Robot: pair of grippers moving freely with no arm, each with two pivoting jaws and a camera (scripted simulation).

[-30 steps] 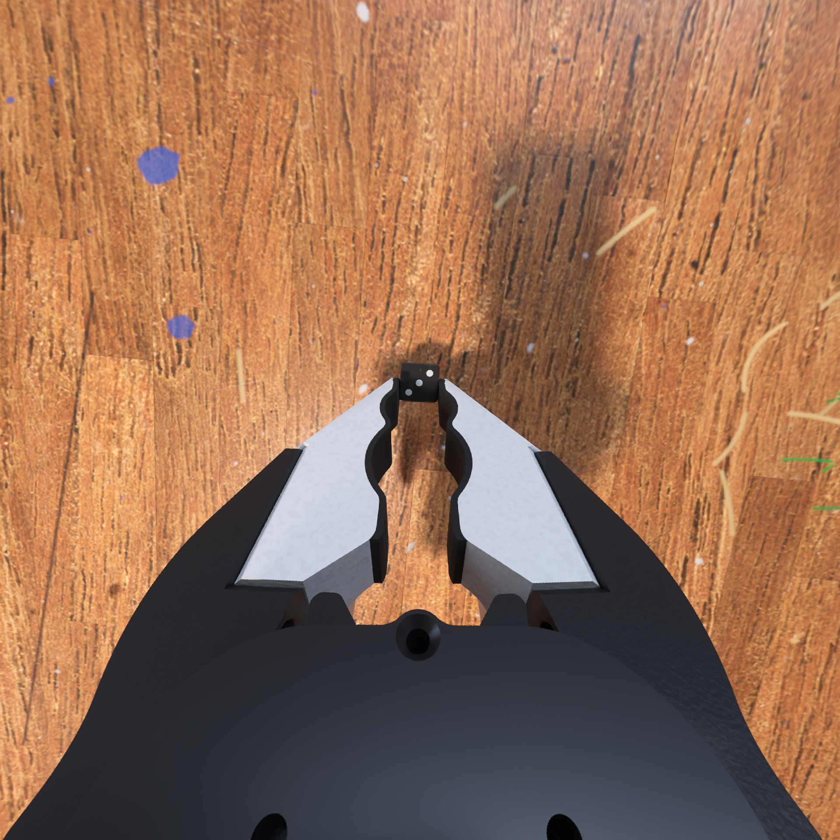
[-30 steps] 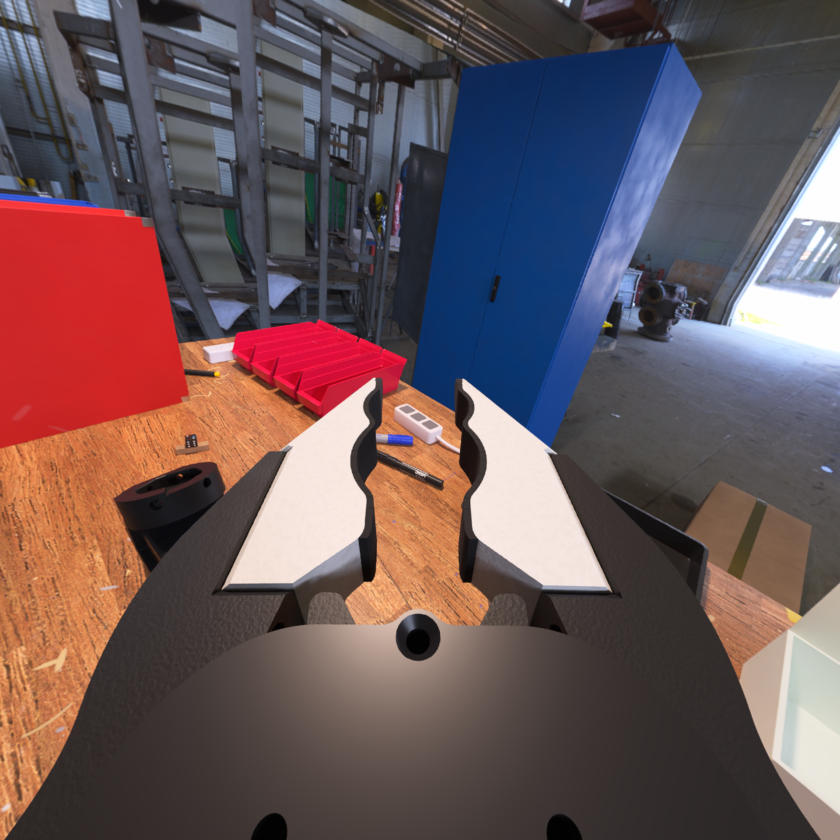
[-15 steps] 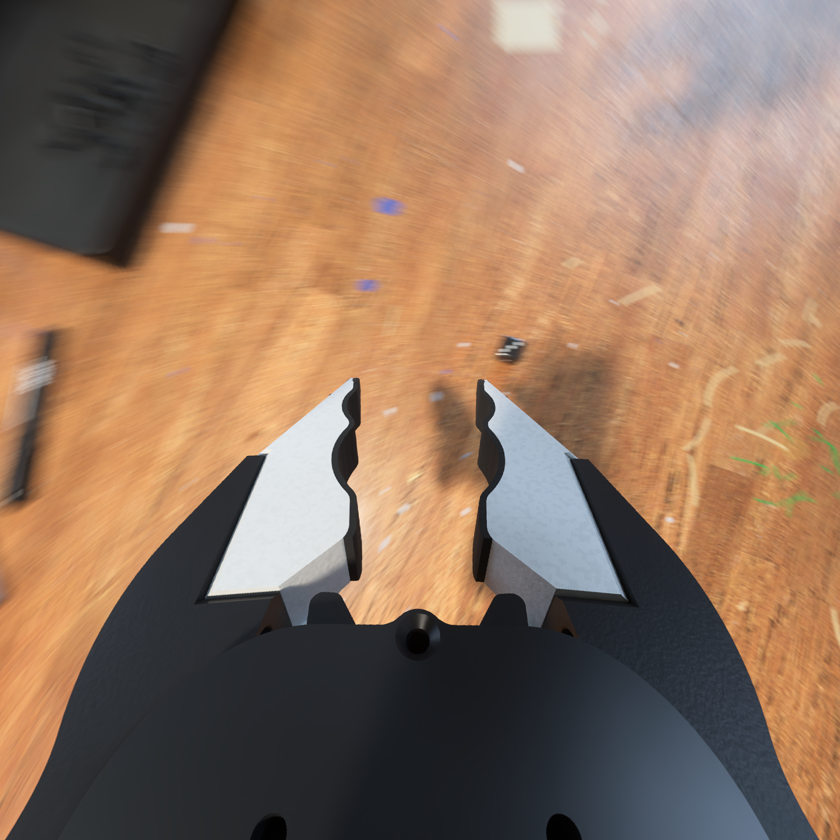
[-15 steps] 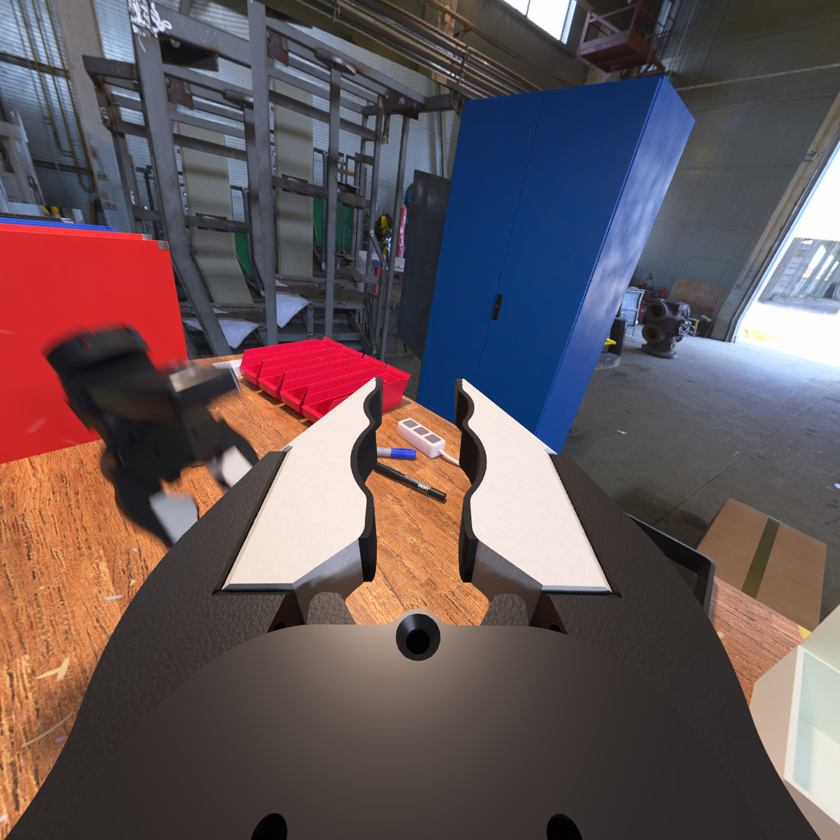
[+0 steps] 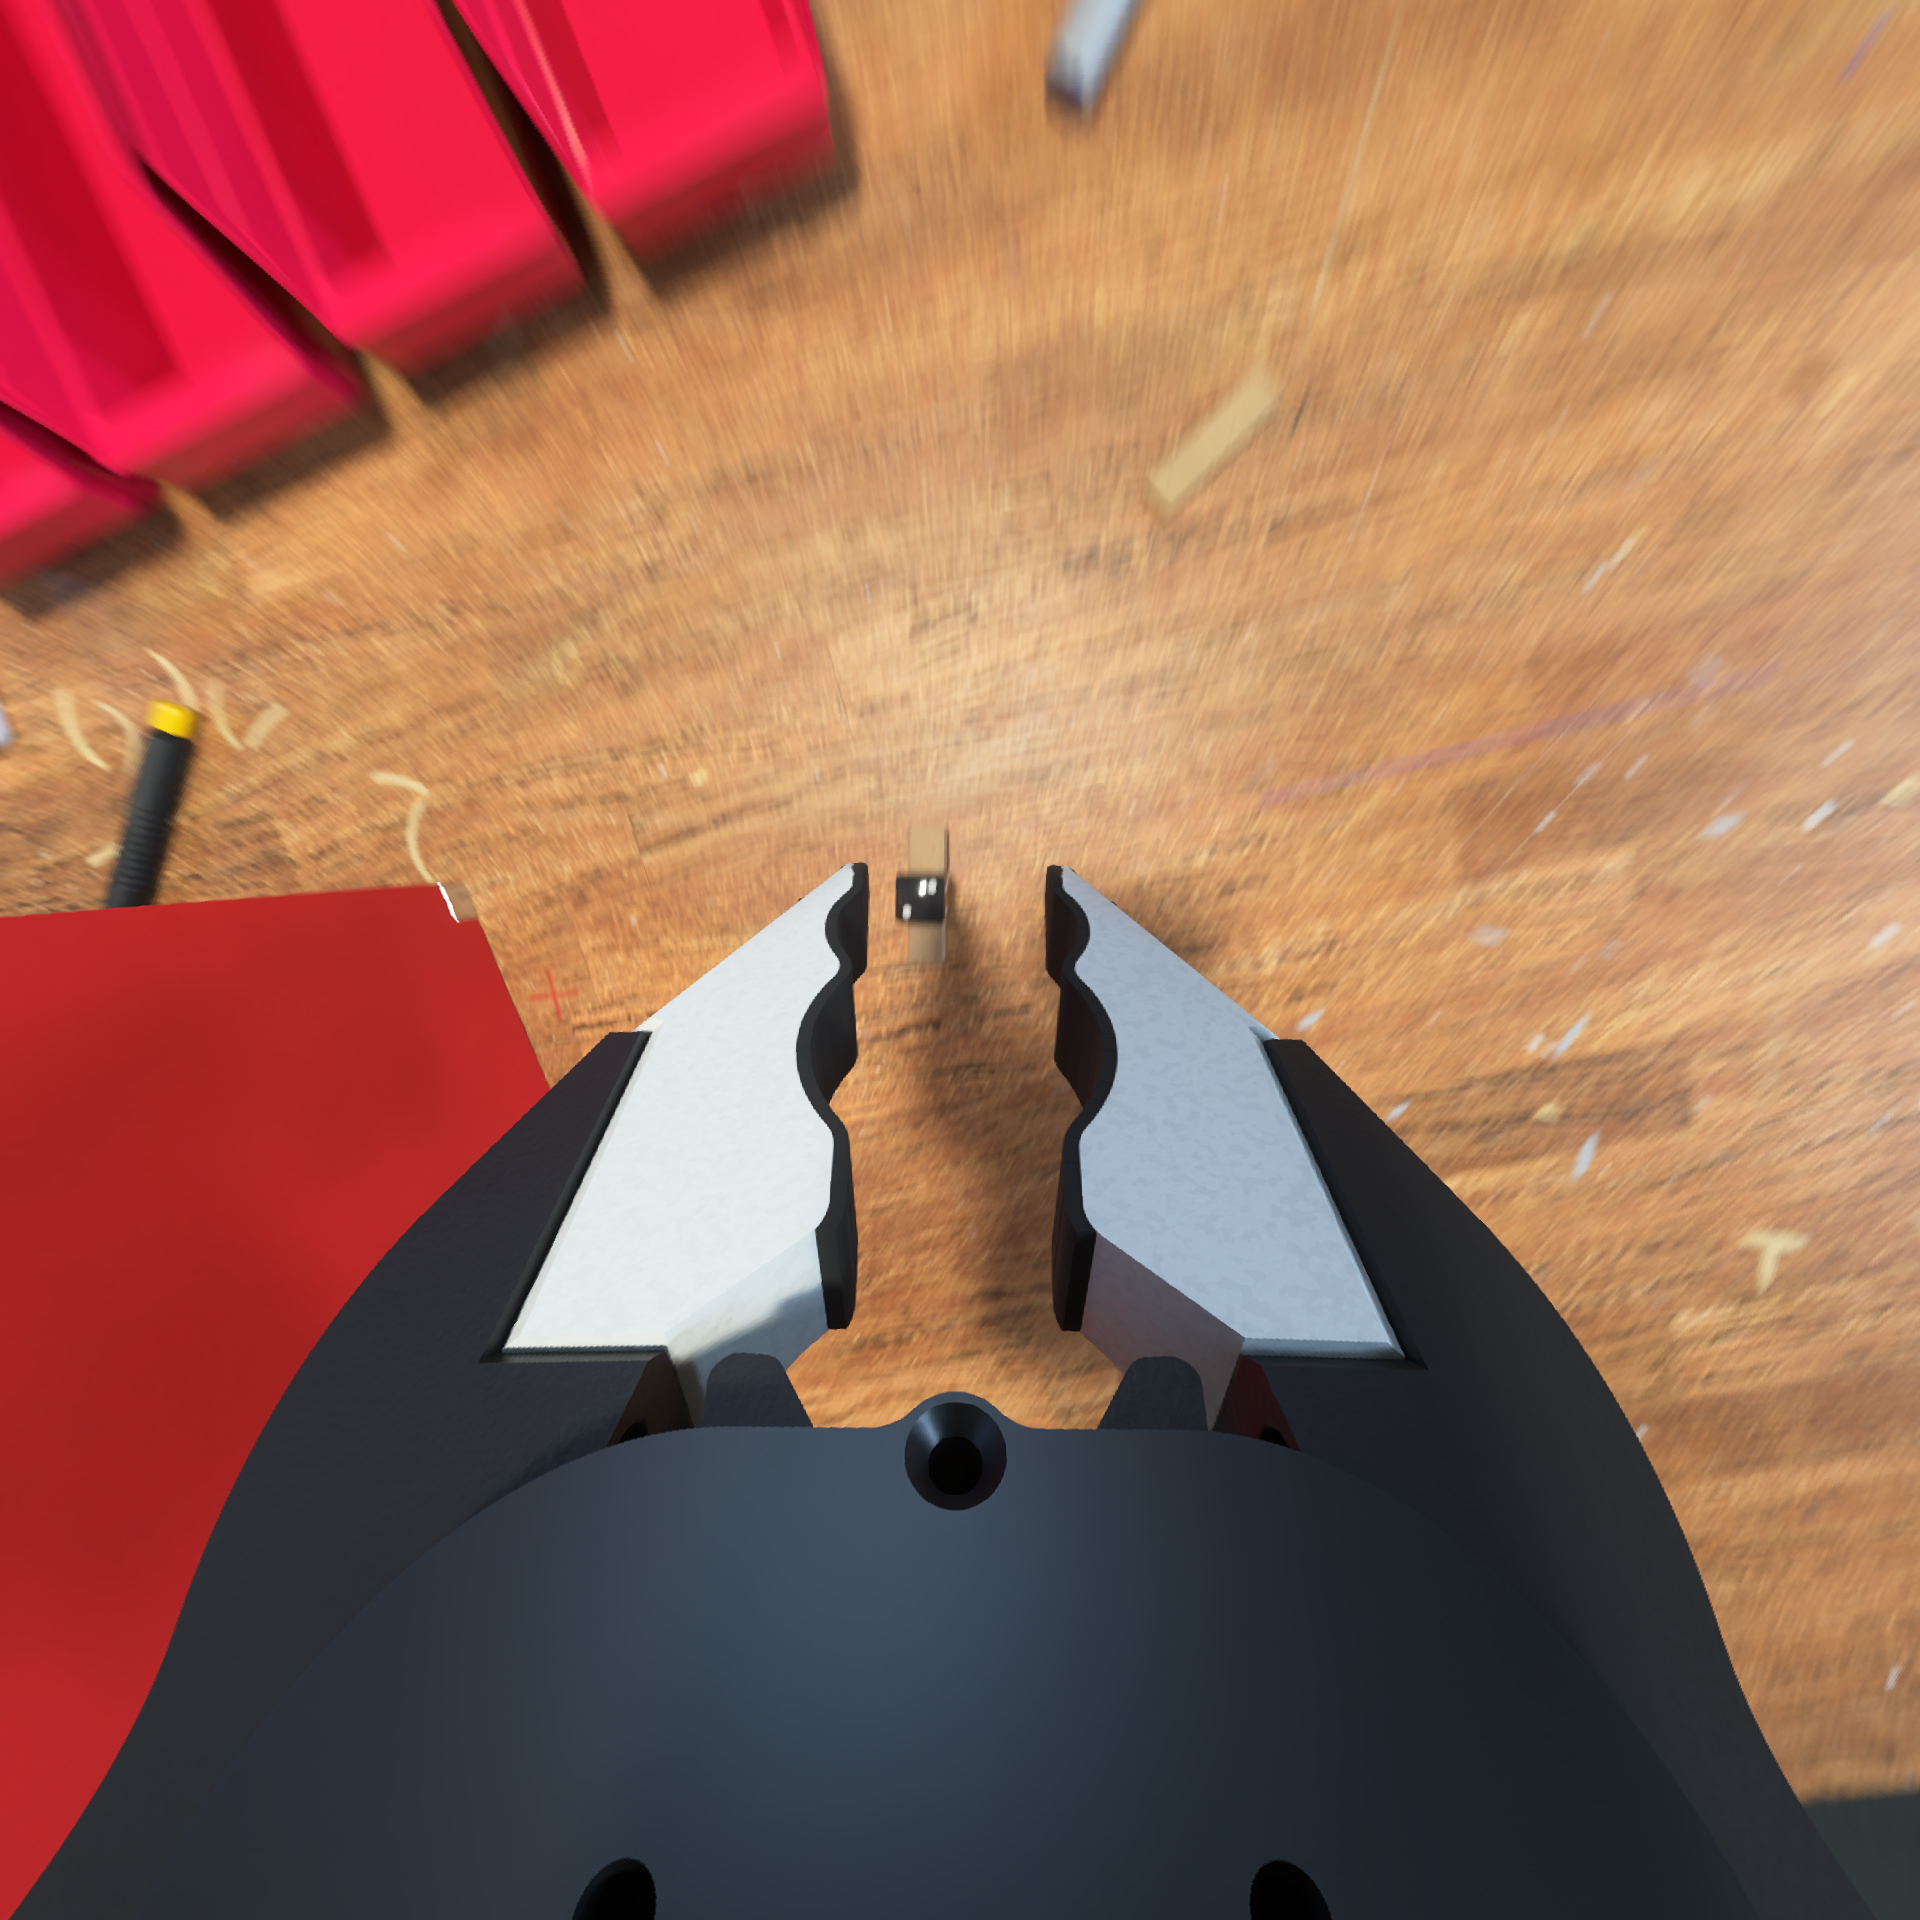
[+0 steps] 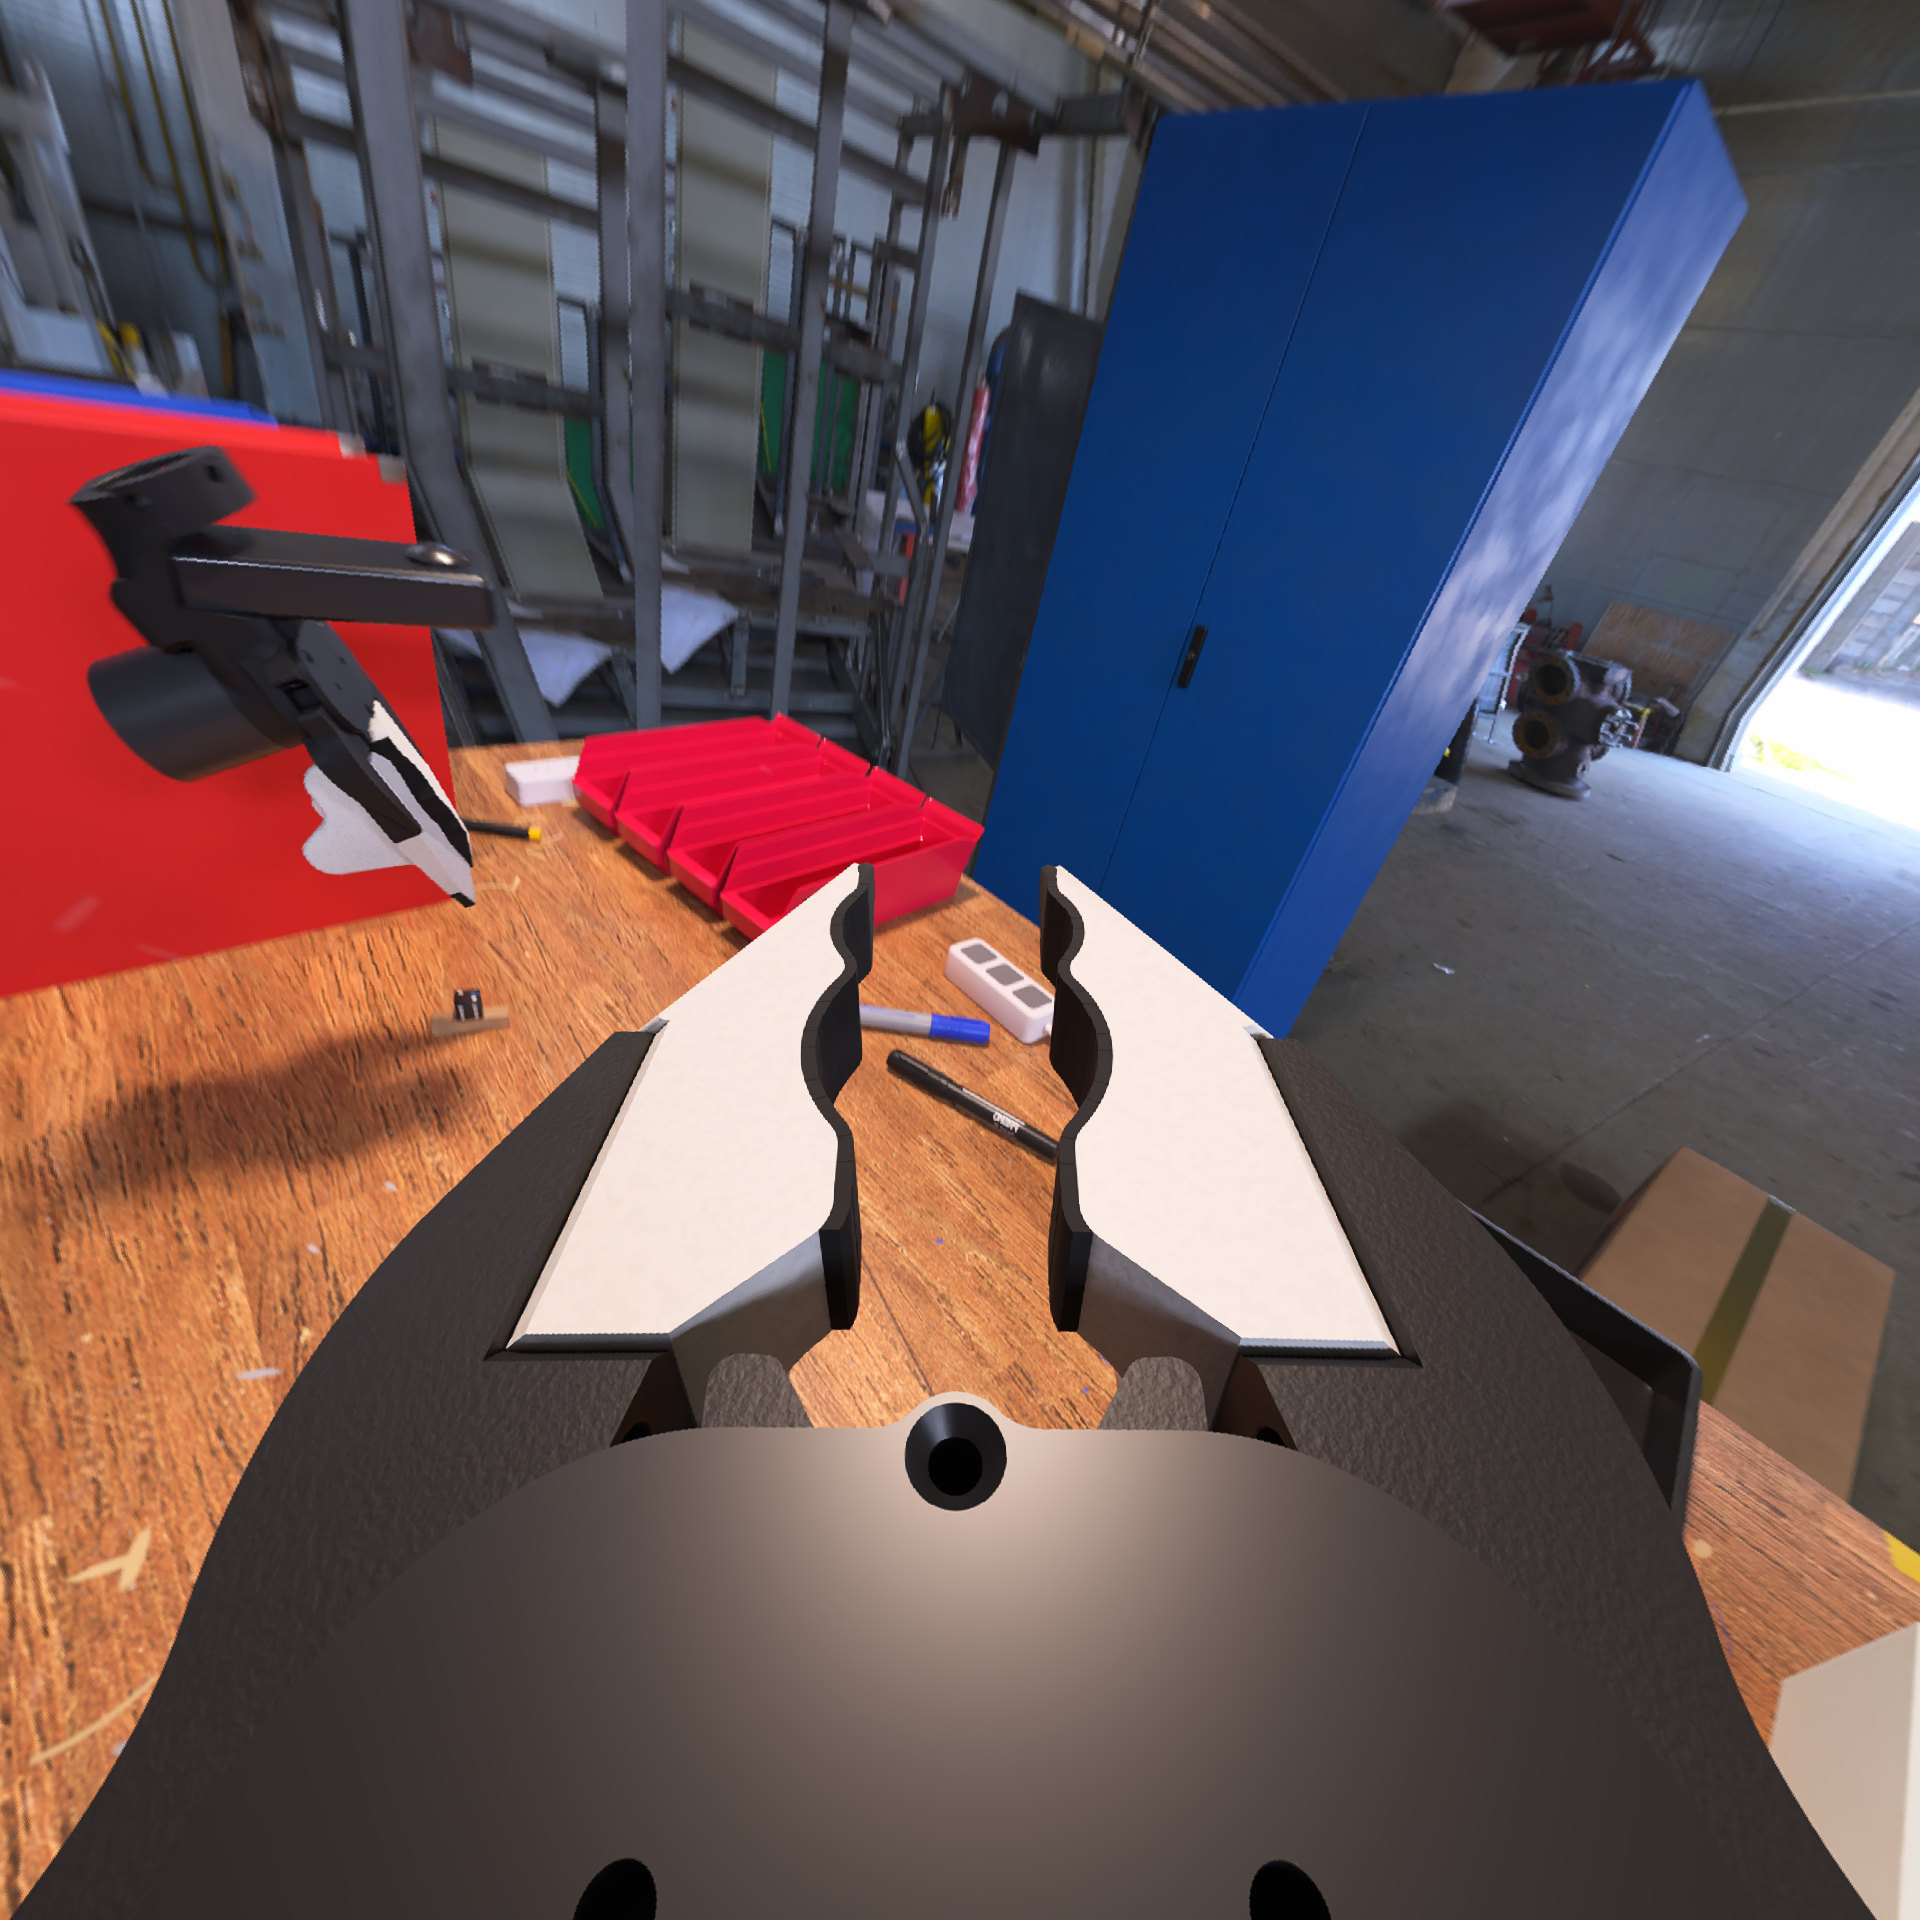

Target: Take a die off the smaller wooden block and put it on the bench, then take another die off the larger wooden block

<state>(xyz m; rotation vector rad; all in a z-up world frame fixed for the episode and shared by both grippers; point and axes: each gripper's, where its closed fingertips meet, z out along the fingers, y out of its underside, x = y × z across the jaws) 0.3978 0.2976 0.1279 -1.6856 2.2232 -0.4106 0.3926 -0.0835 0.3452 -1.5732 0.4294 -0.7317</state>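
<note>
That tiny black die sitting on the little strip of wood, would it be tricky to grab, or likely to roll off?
The die looks like a hard, flat-faced cube, so it should probably sit still rather than roll. It is far narrower than the open left gripper, so a nudge might knock it off. The wooden block beneath looks thin and light, and may shift if bumped.

We are looking at a rough-grained brown wooden bench (image 5: pixel 1351 727), glossy red plastic bins (image 5: pixel 343 197), a matt pale wooden block (image 5: pixel 927 904) bearing a glossy black die (image 5: pixel 921 897), and a smooth blue metal cabinet (image 6: pixel 1351 520).
</note>
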